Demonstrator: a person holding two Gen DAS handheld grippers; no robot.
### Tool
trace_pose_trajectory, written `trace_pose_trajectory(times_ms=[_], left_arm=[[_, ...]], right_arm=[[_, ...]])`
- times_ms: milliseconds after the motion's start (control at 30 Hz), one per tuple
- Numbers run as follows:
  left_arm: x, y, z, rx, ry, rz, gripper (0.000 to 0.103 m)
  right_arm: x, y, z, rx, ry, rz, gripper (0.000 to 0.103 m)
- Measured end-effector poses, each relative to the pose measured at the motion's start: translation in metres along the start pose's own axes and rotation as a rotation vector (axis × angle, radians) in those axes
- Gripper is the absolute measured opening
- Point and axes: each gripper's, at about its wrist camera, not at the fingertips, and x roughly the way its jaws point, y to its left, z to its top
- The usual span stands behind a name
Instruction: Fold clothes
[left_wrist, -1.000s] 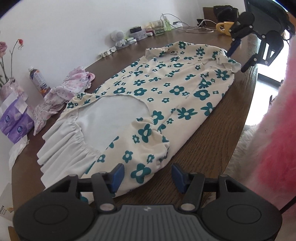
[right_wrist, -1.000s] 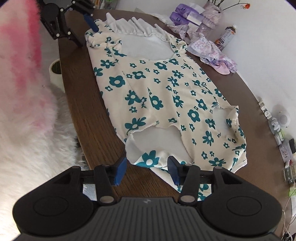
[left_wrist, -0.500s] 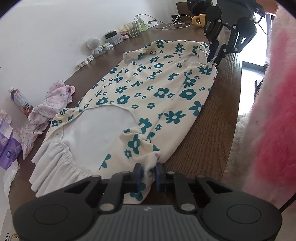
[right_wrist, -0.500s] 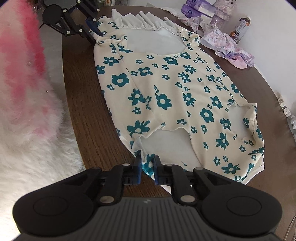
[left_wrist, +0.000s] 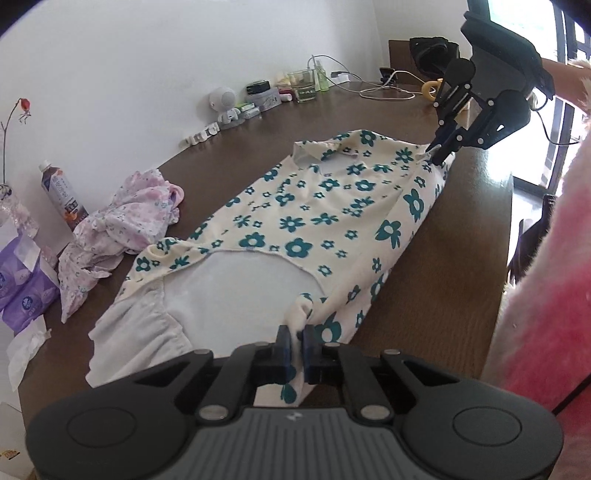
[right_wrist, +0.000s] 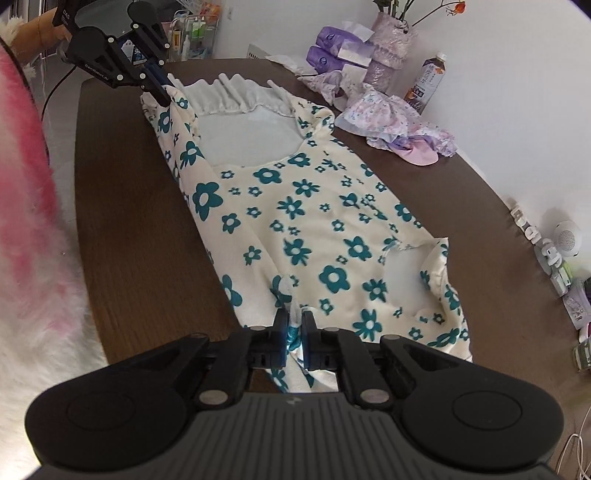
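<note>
- Your left tool (left_wrist: 294, 338) sits at the bottom centre of the left wrist view, its blue fingers clamped on a bunched corner of the floral dress (left_wrist: 317, 221) beside the white ruffled end.
- Your right tool (right_wrist: 293, 325) is at the bottom centre of the right wrist view, pinched together on the dress's near edge, with cloth showing between the fingers.
- The dress lies lengthwise on the dark wooden counter (left_wrist: 461, 236); the near long edge is lifted off the wood at both gripped points, the rest lies flat.
- In the left wrist view your right tool shows at the upper right, gripping the far corner.
- A crumpled pink floral garment (left_wrist: 122, 221) lies at the left of that frame, apart from the dress, with a drink bottle (left_wrist: 62, 194) beyond it.
- A fluffy pink sleeve (left_wrist: 546, 288) fills the right edge.
</note>
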Motion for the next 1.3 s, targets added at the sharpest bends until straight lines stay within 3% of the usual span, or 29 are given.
trace_pose_trajectory(times_ms=[33, 267, 633, 800, 900, 1000, 1067, 1167, 1300], left_arm=[[0.005, 0.007, 0.005, -0.002, 0.009, 0.005, 0.005], [0.059, 0.042, 0.022, -0.020, 0.105, 0.024, 0.005], [0.086, 0.057, 0.011, -0.130, 0.129, 0.002, 0.015], [0.083, 0.061, 0.009, -0.208, 0.112, 0.075, 0.041], [0.066, 0.058, 0.017, -0.273, 0.023, 0.132, 0.046], [0.044, 0.045, 0.028, -0.324, -0.131, 0.050, 0.050], [0.044, 0.032, 0.034, -0.345, -0.167, -0.049, 0.050], [0.062, 0.009, 0.040, -0.328, -0.135, -0.140, 0.050], [0.085, -0.006, 0.041, -0.340, -0.099, -0.162, 0.050]], right_arm=[[0.004, -0.006, 0.002, 0.001, 0.000, -0.006, 0.003], [0.046, -0.030, 0.003, 0.042, 0.033, -0.046, 0.003], [0.068, -0.046, -0.009, 0.157, 0.006, -0.070, 0.003], [0.068, -0.048, -0.016, 0.222, -0.035, -0.085, 0.003], [0.063, -0.056, -0.022, 0.325, -0.077, -0.071, 0.005], [0.049, -0.069, -0.034, 0.486, -0.164, -0.044, 0.008], [0.036, -0.078, -0.044, 0.595, -0.228, -0.032, 0.009], [0.018, -0.090, -0.060, 0.745, -0.314, -0.022, 0.015], [0.001, -0.083, -0.081, 0.778, -0.302, -0.065, 0.030]])
